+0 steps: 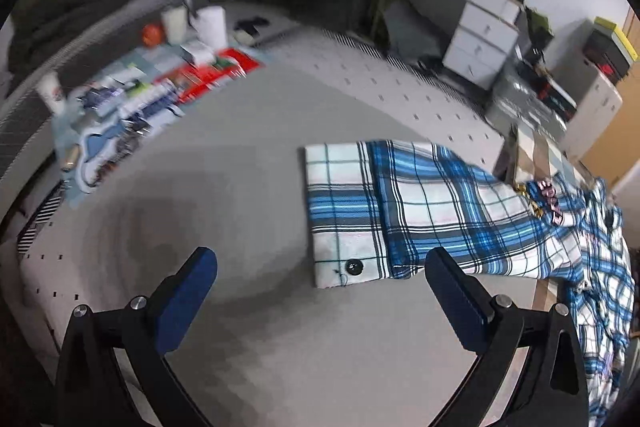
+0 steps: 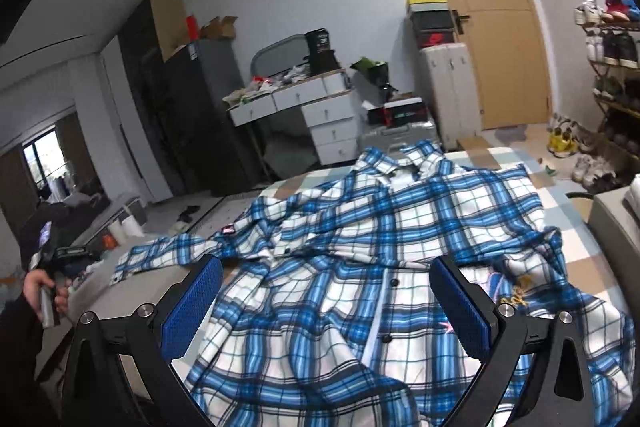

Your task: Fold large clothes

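While sleeve cuff (image 1: 344, 215) lies flat on grey bed (image 1: 240, 187) ahead of spread, empty left hand-held gripper (image 1: 320, 263); right view: plaid shirt (image 2: 380, 227) rumpled, unfolded under spread right hand-held gripper (image 2: 326, 269); likely pre-fold, next pinching cuff.

Bare grey mattress (image 1: 248, 163) lies open beside the plaid shirt's sleeve cuff (image 1: 344, 211); cluttered packets (image 1: 132, 99) crowd its far edge.

L wrist cam looks low over grey bed (image 1: 248, 155); R cam close above shirt (image 2: 360, 227); both share shirt sleeve, desk (image 2: 296, 99).
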